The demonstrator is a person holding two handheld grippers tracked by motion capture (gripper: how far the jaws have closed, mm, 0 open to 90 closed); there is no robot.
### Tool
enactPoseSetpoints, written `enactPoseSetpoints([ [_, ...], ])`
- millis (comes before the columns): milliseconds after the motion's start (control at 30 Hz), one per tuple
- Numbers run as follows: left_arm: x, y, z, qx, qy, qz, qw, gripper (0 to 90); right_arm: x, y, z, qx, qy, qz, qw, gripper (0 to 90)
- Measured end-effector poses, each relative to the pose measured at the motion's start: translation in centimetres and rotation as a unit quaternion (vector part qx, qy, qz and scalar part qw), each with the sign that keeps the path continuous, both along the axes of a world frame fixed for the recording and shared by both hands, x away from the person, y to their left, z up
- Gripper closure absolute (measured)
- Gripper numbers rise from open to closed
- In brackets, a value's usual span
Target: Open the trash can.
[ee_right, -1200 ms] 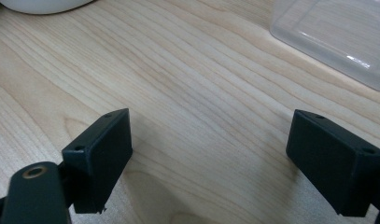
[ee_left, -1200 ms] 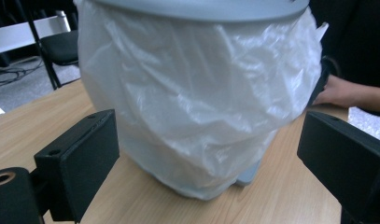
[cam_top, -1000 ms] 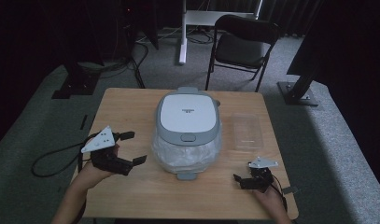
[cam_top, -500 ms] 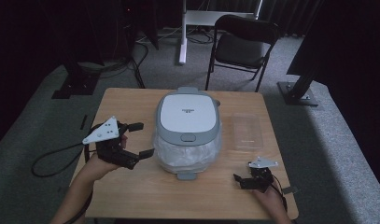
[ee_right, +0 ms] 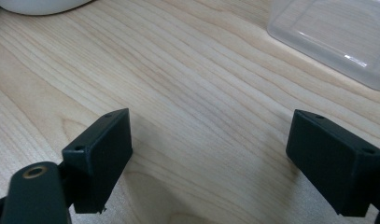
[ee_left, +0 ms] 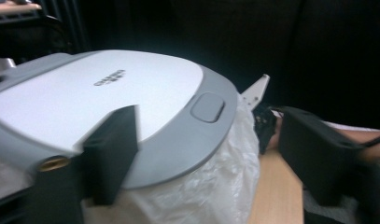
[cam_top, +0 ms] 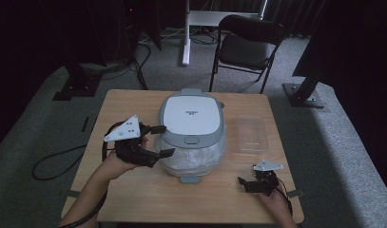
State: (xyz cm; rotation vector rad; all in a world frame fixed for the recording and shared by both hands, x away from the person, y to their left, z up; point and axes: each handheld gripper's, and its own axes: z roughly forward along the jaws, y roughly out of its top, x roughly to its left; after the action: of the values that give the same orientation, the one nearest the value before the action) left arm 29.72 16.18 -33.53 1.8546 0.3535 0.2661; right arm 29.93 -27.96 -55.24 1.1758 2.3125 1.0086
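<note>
Straddling cooker lid (ee_left: pixel 131 102), left fingers (ee_left: pixel 110 154)

The left forearm comes in from the near left edge and angles toward the middle, its hand wrapped round the left gripper (cam_top: pixel 158 140), which is held raised and points right. Its jaws stand apart, one far and one near, and have just been closing with nothing pressed between the pads. The right hand (cam_top: pixel 272 197) sits low at the near right, holding the right gripper (cam_top: pixel 242 183) pointing left, jaws spread wide.
</note>
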Motion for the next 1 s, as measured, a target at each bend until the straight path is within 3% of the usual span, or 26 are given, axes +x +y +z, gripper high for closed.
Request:
enactPoseSetpoints([
  [67,0.1,-0.7,0.0,0.004,0.003,-0.013,0.9999,29.2,0.0,0.0,0.0,0.0,0.0,0.0,1.0,13.7],
  [100,0.1,-1.0,0.0,0.002,0.001,-0.013,0.9999,37.0,0.0,0.0,0.0,0.0,0.0,0.0,1.0,13.7],
  [233,0.4,-1.9,0.1,0.005,-0.007,-0.007,0.9999,51.8,0.0,0.0,0.0,0.0,0.001,-0.001,1.0,13.7],
  [367,0.8,-2.5,0.3,-0.006,0.01,-0.021,0.9997,60.9,0.0,0.0,0.0,0.0,0.0,-0.001,1.0,13.7],
  [533,1.0,-3.3,0.4,-0.007,0.004,-0.027,0.9996,73.4,0.0,0.0,0.0,0.0,0.0,-0.001,1.0,13.7],
  [733,1.2,-4.4,0.2,0.002,-0.002,-0.036,0.9994,84.6,0.0,0.0,0.0,0.0,0.0,-0.001,1.0,13.7],
  [1000,1.5,-5.0,-0.1,0.003,-0.001,-0.037,0.9993,90.0,0.0,0.0,0.0,0.0,0.0,-0.001,1.0,13.7],
])
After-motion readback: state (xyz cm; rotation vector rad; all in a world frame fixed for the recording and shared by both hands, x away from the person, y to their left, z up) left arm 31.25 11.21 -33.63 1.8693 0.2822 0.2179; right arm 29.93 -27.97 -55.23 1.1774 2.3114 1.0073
